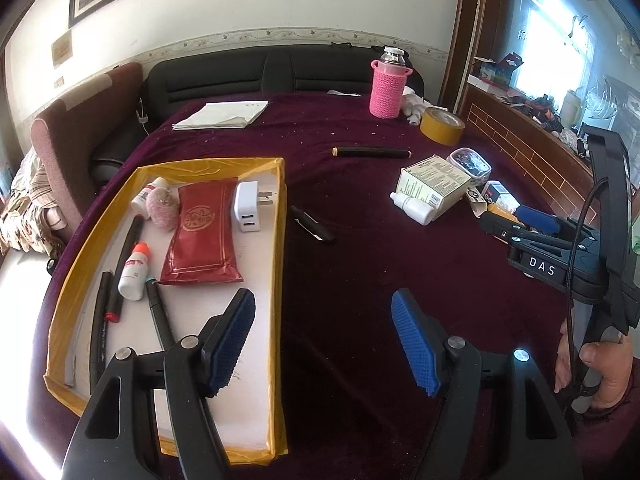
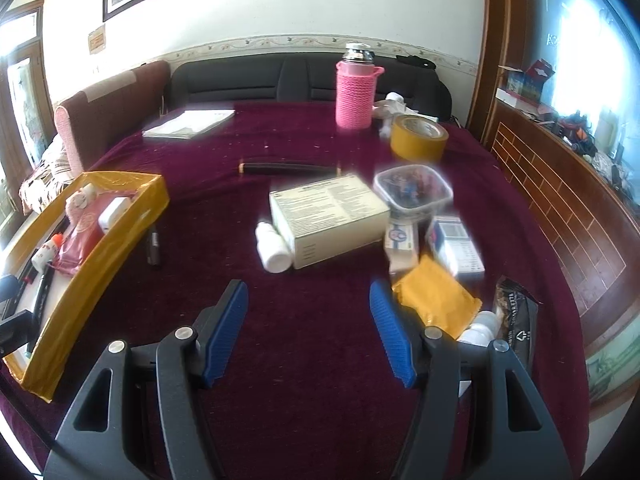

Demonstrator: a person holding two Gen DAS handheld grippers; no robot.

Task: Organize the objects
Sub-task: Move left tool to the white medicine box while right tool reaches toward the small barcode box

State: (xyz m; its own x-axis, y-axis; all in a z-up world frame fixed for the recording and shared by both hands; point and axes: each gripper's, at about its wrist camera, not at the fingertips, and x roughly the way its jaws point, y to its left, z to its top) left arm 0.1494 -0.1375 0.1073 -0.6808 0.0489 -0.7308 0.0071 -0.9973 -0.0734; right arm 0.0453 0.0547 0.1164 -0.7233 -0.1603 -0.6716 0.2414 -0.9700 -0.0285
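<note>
Left gripper (image 1: 324, 340): jaws about half open, nothing between them, hovering over the right wall of the tray (image 1: 279, 248). Right gripper (image 2: 308, 330): same, jaws about half open and empty over bare cloth, white bottle (image 2: 273, 248) and cream box (image 2: 330, 216) just ahead.

Tray sits at the left of the bench (image 1: 380, 280), lined in yellow tape. Already in it: red pouch (image 1: 200, 236), white charger (image 1: 249, 208), pink knit piece (image 1: 162, 208), small bottle with orange cap (image 1: 134, 276), several dark pens (image 1: 128, 256). My read – the tray is the collection point, so sorted items lie flat and packed there.

Still loose on the cloth: a black pen (image 1: 312, 226) just right of the tray, a long dark stick (image 1: 372, 153) further back, clear tub (image 2: 414, 190), blue-and-white packs (image 2: 454, 246), yellow packet (image 2: 436, 304), dark sachet (image 2: 516, 320), tape roll (image 2: 418, 138), pink-sleeved flask (image 2: 354, 94), folded papers (image 2: 190, 124). Pile is on the right gripper's side, which probably explains the split – right picks, left tends the tray.

Hard to tell: right view is motion-blurred, so pack labels are unreadable. A white cap beside the yellow packet is half hidden behind the right jaw. Tray's near corner is covered by the left gripper body. Tub contents are unclear.
</note>
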